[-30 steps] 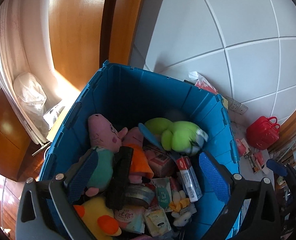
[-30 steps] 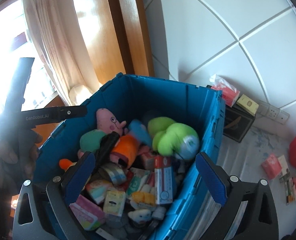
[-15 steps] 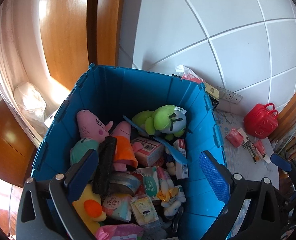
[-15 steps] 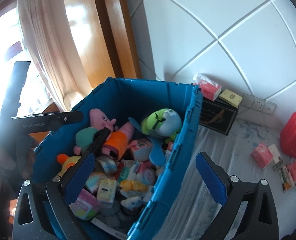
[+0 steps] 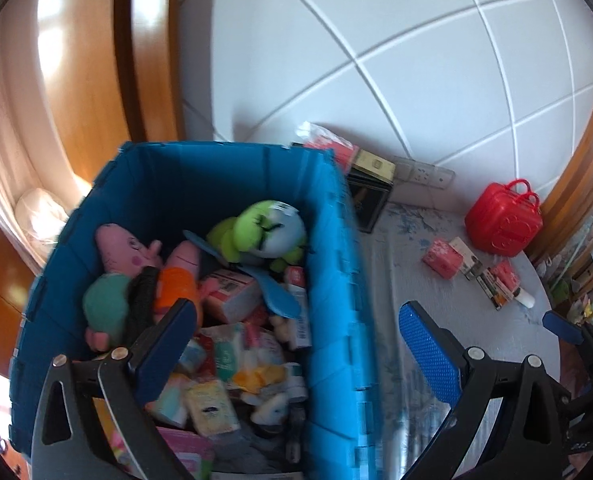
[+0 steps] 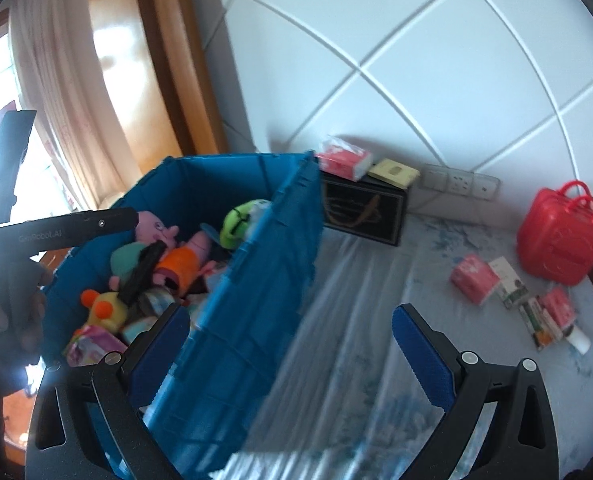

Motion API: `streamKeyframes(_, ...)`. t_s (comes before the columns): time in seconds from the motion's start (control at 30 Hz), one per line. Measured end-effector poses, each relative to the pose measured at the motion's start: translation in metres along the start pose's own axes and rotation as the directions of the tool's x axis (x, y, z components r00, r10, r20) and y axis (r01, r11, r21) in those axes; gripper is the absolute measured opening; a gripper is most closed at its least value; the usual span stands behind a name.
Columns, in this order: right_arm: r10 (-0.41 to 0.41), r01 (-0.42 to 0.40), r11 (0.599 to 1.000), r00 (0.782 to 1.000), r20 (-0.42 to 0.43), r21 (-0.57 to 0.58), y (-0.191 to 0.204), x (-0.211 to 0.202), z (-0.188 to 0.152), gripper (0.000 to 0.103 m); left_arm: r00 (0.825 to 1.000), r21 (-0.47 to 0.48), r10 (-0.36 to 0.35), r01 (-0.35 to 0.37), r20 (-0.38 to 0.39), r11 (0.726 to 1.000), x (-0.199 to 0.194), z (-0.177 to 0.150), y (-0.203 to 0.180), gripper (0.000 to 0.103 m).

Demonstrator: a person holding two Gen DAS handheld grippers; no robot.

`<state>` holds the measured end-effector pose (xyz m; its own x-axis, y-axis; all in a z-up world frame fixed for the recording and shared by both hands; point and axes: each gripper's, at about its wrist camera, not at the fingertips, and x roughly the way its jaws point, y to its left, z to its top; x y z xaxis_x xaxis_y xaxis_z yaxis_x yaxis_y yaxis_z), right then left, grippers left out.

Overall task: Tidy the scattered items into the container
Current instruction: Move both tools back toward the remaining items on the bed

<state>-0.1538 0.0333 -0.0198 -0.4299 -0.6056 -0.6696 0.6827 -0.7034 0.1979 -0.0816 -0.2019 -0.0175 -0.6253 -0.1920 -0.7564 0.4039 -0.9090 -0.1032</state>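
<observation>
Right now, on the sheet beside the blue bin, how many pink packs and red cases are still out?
Pink packs: 2
Red case: 1
Total: 3

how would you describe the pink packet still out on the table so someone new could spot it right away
Start at the big blue crate, then look right across the pale tablecloth to the red plastic case by the wall. Just left of and below that case lies a cluster of small packages; the pink packet is the one nearest the crate. It is larger than the second, smaller pink pack, and touches a white-and-green box.
</observation>
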Motion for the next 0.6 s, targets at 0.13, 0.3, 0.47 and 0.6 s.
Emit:
streamKeyframes(0.13,-0.033,0.034,0.998,0.999,-0.016,0.044,-0.059,-0.011,-0.019,0.103,1.0,0.045,-0.017,0.017,-0.016,0.999,0.014,-0.004,-0.059,0.103)
streamKeyframes(0.3,-0.077,0.083,0.989,0.995,-0.059,0.124,-0.149,-0.025,-0.043,0.103,0.998,0.074,-0.03,0.035,-0.063,0.997,0.044,-0.01,-0.134,0.103)
streamKeyframes(0.47,-0.127,0.143,0.975,0.987,-0.099,0.171,-0.233,-0.044,-0.067,0.103,0.994,0.085,-0.054,0.062,-0.098,0.994,0.074,-0.015,-0.203,0.103)
streamKeyframes(0.6,-0.165,0.186,0.962,0.979,-0.116,0.199,-0.292,-0.06,-0.082,0.103,0.99,0.108,-0.071,0.084,-0.126,0.991,0.096,-0.023,-0.261,0.103)
